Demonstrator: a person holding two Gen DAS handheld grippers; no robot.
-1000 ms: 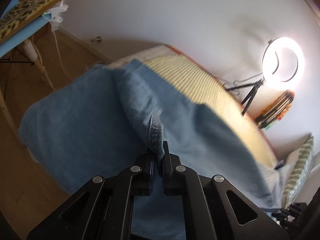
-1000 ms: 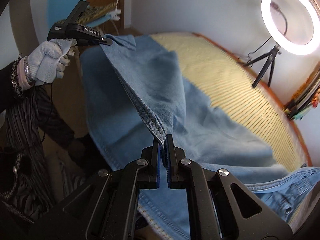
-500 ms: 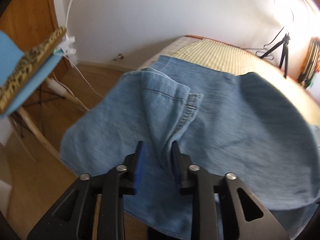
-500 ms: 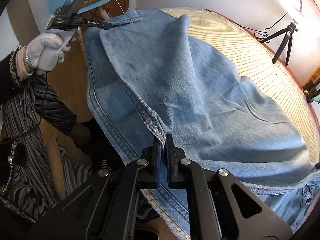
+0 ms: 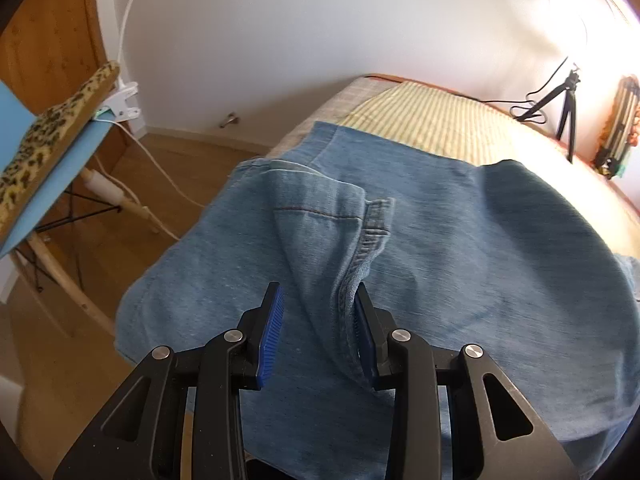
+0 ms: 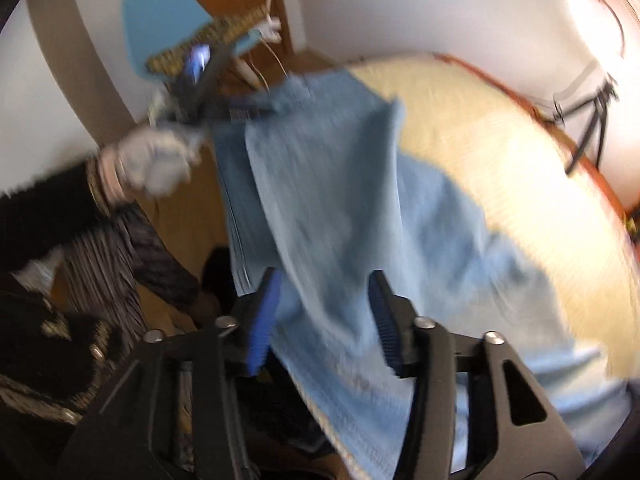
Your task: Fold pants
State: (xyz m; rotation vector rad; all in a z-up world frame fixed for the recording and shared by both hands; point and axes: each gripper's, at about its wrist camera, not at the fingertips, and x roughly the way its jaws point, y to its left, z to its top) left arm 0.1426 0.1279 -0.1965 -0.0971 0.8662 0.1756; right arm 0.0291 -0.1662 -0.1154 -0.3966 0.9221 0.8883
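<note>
Blue denim pants lie doubled over on the striped bed mat, hanging over its near edge. My left gripper is opening above them. A raised ridge of hem seam leans on its right pad, and the left pad is bare. In the blurred right wrist view, my right gripper is opening too, with the pants spread below its parted pads and none of the cloth pinched. Far left there, a gloved hand holds the left gripper at the pants' far corner.
A blue chair with a leopard-print cushion stands on the wooden floor left of the bed, with a white cable trailing from it. A ring light on a tripod stands against the far wall. The person's dark striped clothing fills the left.
Both grippers were shut on the denim hem and have let it go, their jaws now apart. The lifted fold has dropped onto the bed. The right gripper has pulled up and away.
</note>
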